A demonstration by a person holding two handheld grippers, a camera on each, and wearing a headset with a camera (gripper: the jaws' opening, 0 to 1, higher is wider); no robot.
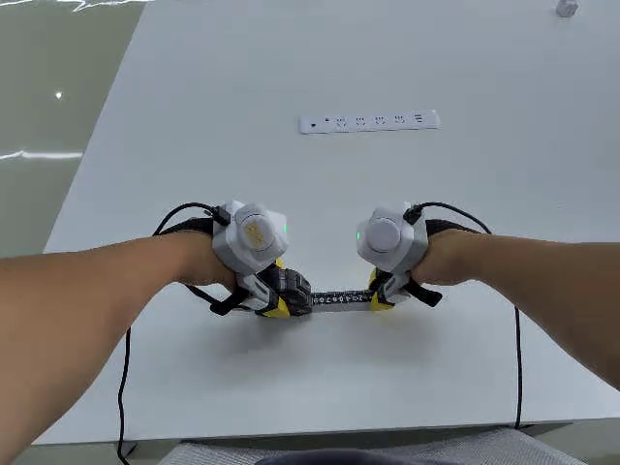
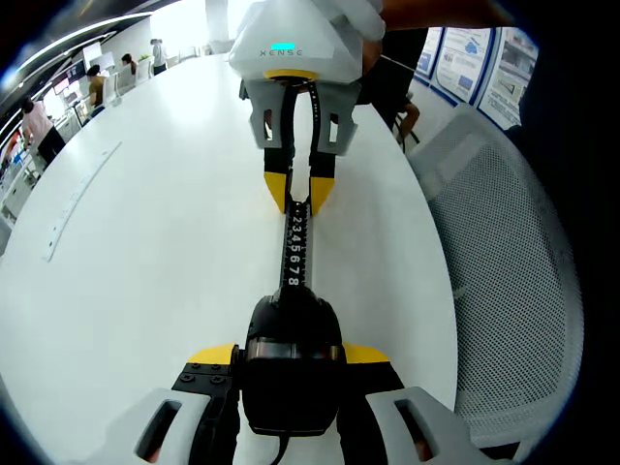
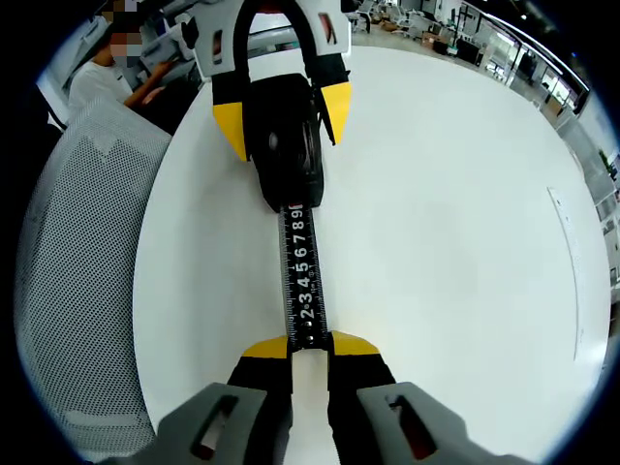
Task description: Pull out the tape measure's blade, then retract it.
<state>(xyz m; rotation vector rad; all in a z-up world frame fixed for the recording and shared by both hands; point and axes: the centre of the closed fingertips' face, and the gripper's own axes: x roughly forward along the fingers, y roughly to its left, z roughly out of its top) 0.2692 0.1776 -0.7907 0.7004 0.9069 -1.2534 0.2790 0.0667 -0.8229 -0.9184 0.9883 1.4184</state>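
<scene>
Head view: tape measure case [image 1: 291,291] flat on white desk [image 1: 407,58], pinched in left tongs [image 1: 276,295]. Short run of blade [image 1: 341,299] out of the case toward right tongs [image 1: 383,294], which sit just beside the case on its blade side. Power strip [image 1: 368,122] well beyond the case, not involved.

Left gripper view: left tongs [image 2: 291,354] clamped on both flanks of the case [image 2: 291,373], yellow tips touching its sides. Blade [image 2: 294,252] straight ahead from the case mouth, numerals 2 to 8 readable. Right tongs [image 2: 298,194] closed on the far end of the blade, opposite the case.

Right gripper view: right tongs [image 3: 310,347] pressed together on the blade tip. Blade [image 3: 302,281] dead ahead into the case [image 3: 286,145], left tongs [image 3: 283,121] around it.

Key relation: blade's long axis on the straight line from the case to the right tongs, low over the desk. Judging by the short run, little extended. Extension means drawing the right tongs directly away from the case along that line; retraction, back toward it. Any sideways offset would likely kink the blade.
</scene>
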